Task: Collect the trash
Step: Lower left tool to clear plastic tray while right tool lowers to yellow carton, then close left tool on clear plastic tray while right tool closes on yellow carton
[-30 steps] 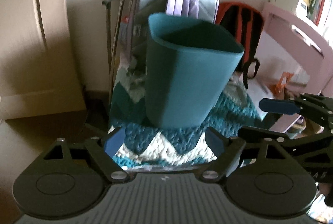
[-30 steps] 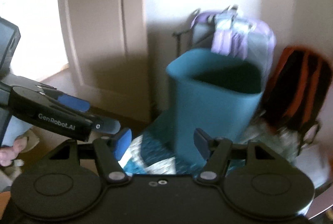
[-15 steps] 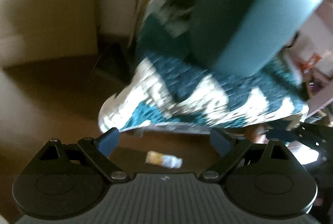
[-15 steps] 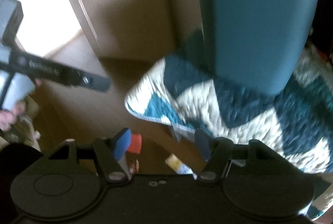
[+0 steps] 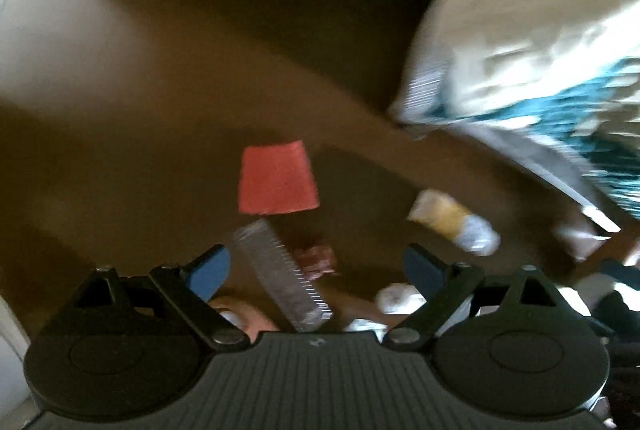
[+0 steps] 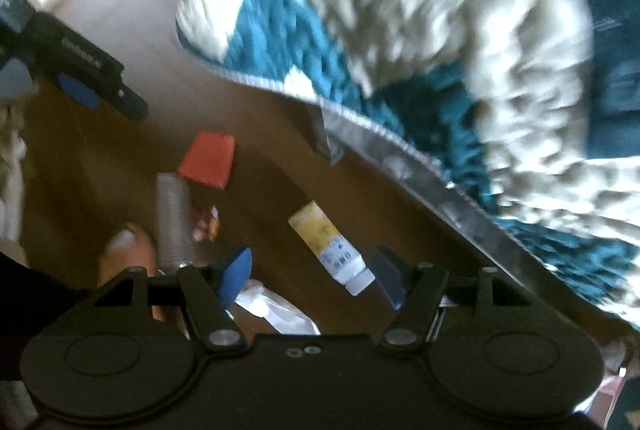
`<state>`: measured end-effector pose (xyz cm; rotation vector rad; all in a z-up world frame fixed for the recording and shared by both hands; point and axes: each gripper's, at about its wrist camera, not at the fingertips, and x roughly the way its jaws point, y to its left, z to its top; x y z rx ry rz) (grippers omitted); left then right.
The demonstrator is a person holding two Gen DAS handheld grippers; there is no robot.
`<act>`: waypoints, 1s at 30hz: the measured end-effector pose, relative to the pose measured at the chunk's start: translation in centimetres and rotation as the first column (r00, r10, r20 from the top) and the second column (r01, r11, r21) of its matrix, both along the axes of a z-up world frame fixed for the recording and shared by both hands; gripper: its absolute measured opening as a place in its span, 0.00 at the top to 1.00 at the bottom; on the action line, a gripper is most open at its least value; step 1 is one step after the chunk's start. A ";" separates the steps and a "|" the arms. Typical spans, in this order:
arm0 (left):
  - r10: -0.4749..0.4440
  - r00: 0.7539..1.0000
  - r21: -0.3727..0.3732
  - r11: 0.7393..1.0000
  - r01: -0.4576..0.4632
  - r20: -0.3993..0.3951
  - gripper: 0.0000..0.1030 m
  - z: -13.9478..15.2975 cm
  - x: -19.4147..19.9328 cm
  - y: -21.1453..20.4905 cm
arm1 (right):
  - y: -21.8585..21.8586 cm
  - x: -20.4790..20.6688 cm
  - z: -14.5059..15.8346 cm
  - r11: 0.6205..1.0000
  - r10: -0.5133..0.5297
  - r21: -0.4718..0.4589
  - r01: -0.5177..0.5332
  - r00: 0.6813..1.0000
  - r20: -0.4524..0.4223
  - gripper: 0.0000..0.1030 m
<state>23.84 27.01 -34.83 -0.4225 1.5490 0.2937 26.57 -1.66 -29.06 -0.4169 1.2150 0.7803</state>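
Both grippers, left gripper (image 5: 316, 268) and right gripper (image 6: 314, 272), hang apart, empty; tube (image 6: 326, 244) and red paper (image 6: 208, 160) lie uncollected beside the rug (image 6: 400, 42).

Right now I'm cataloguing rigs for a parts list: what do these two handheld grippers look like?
Both are matte black. The left gripper has a ribbed grey body, round black discs on either side, silver pivot screws, and angled linkage fingers with blue pads. The right gripper matches it but has a smooth black body. In the right wrist view, the left gripper's side carries blurred white lettering.
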 end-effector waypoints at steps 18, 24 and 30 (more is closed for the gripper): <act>0.166 0.959 -0.031 0.983 -0.178 -0.231 0.09 -20.1 -4.6 2.6 | 6.4 3.1 -16.6 0.949 0.232 -0.195 -0.250 0.967 -0.108 0.35; 0.268 0.942 -0.050 0.958 -0.283 -0.204 0.09 -21.6 -5.8 4.3 | 8.2 3.2 -19.5 0.929 0.290 -0.205 -0.308 0.950 -0.116 0.35; 0.263 0.941 -0.070 0.957 -0.283 -0.214 0.27 -22.6 -6.1 4.3 | 9.0 3.5 -21.3 0.928 0.281 -0.217 -0.304 0.951 -0.129 0.38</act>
